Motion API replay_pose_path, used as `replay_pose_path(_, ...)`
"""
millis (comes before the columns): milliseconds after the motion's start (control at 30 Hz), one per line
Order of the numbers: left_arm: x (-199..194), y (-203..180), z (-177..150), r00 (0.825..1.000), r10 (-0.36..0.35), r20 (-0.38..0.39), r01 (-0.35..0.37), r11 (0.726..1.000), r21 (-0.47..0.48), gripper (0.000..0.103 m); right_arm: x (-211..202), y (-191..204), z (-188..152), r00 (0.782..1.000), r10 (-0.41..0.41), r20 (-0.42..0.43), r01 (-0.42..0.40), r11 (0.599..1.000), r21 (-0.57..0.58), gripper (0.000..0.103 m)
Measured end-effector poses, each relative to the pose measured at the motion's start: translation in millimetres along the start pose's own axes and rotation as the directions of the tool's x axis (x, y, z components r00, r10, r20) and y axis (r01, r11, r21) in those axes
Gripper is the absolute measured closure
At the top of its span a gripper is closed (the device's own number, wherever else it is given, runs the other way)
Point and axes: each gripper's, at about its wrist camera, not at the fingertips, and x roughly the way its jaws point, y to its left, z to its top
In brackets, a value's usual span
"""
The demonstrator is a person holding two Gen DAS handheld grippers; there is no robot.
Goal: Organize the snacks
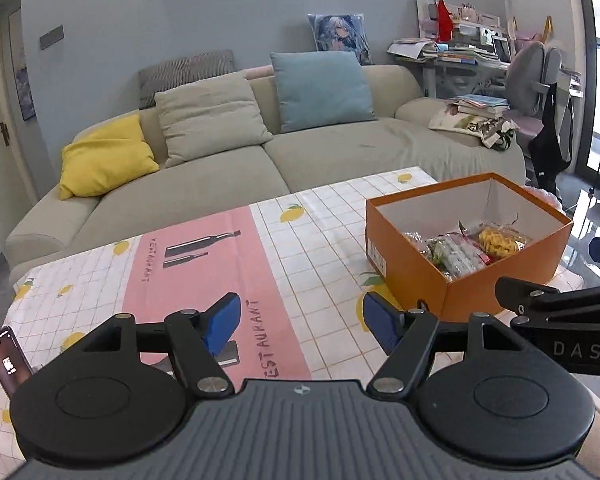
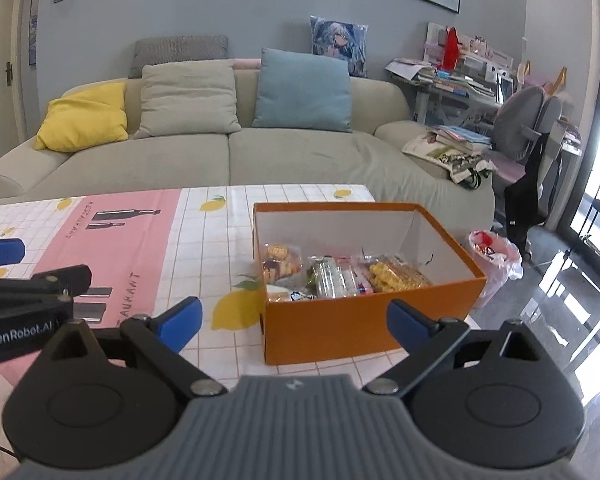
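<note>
An open orange box (image 2: 332, 328) stands on the table's right part, holding several wrapped snacks (image 2: 340, 276): yellow crisps, a clear packet and biscuits. The same box (image 1: 412, 280) shows at the right in the left wrist view, snacks (image 1: 472, 248) inside. My right gripper (image 2: 296, 320) is open just in front of the box's near wall, nothing between its blue pads. My left gripper (image 1: 300, 322) is open above the tablecloth, left of the box, also empty. The right gripper's arm (image 1: 560, 312) crosses the left view's right edge.
The table wears a white grid cloth with lemons and a pink panel (image 1: 204, 280). A phone (image 1: 6, 360) stands at the table's near left. A beige sofa (image 1: 300, 152) with cushions lies beyond. A plastic-lined bin (image 2: 494, 256) sits on the floor right of the table.
</note>
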Motion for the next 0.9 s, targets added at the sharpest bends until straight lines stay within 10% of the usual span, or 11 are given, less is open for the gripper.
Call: replay_pose_path(900, -5.1, 7.6, 1.4, 1.0, 0.014, -0.023, -0.014, 1.0, -0.013, 0.021, -7.2, 5.2, -0.2, 1.0, 0.013, 0.006, -0.013, 1.0, -0.002, 0.005)
